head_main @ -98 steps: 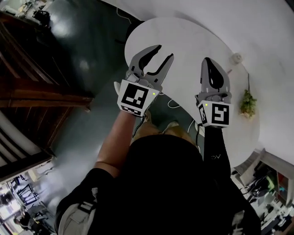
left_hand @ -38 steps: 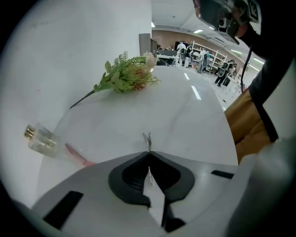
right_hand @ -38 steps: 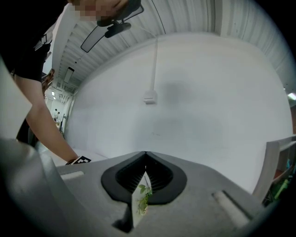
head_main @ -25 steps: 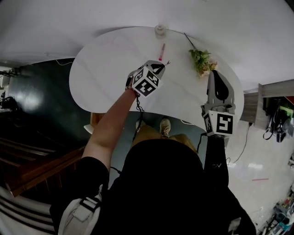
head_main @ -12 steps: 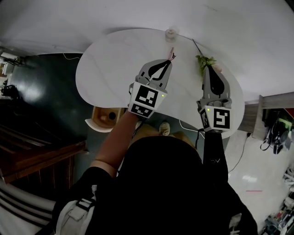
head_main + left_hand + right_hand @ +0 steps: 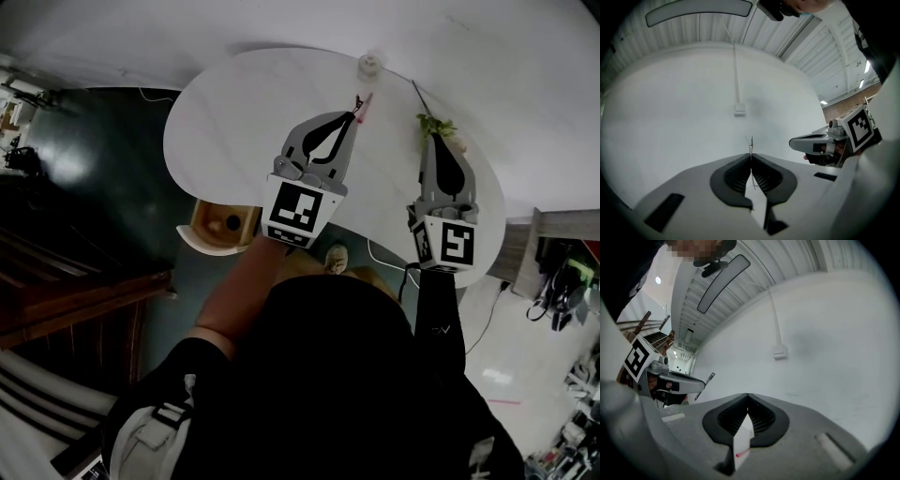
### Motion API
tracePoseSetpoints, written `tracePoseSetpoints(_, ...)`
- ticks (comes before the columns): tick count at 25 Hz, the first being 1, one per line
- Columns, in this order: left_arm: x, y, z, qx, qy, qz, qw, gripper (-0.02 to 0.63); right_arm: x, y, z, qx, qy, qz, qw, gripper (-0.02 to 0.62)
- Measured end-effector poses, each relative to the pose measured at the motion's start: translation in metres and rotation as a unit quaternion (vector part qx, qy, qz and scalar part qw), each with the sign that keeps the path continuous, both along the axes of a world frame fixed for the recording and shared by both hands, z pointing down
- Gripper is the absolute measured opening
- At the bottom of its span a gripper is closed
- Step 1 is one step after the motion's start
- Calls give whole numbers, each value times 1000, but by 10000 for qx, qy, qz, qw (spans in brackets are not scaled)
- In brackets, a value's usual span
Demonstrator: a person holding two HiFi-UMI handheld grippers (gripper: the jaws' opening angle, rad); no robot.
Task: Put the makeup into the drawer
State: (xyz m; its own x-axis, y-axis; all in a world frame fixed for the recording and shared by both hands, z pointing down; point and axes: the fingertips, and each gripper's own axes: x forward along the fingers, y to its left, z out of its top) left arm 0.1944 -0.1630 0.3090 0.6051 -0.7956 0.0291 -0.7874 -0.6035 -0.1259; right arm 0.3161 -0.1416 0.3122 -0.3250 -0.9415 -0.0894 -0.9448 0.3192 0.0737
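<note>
The left gripper (image 6: 351,115) is clamped on a thin dark makeup stick (image 6: 705,386) over the white table (image 6: 234,112); the right gripper (image 6: 438,140) is closed and empty. A pink stick (image 6: 364,109) and a flower sprig (image 6: 436,123) lie on the table, and the open drawer (image 6: 221,227) juts from its near edge.

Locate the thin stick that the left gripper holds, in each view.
Head view: stick at left gripper's tips, above centre.
Left gripper view: stick at centre, edge-on between shut jaws.
Right gripper view: stick at left, jutting from left gripper.
Shared landmark: left gripper.
</note>
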Motion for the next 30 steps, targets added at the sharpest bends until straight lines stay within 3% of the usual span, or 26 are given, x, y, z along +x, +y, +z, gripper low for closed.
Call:
tracePoseSetpoints(5, -45, 2, -2, 28, 19, -468, 9989, 14, -39, -9, -3, 14, -39, -388, 9992, 5)
tracePoseSetpoints(12, -152, 8, -5, 74, -19, -1369, 9906, 14, -135, -26, 1, -63, -43, -1140, 9934, 4)
tracePoseSetpoints(16, -220, 17, -7, 28, -33, -1925, 9813, 14, -204, -28, 2, -114, -19, -1705, 9853, 3)
tracePoseSetpoints(23, -306, 43, -4, -14, -53, -2638, 9646, 14, -306, -26, 7, -149, -85, -2501, 9681, 3)
tracePoseSetpoints(30, -383, 90, 11, -149, -87, -3422, 9395, 14, -398, -1, 8, -132, -12, -3347, 9422, 3)
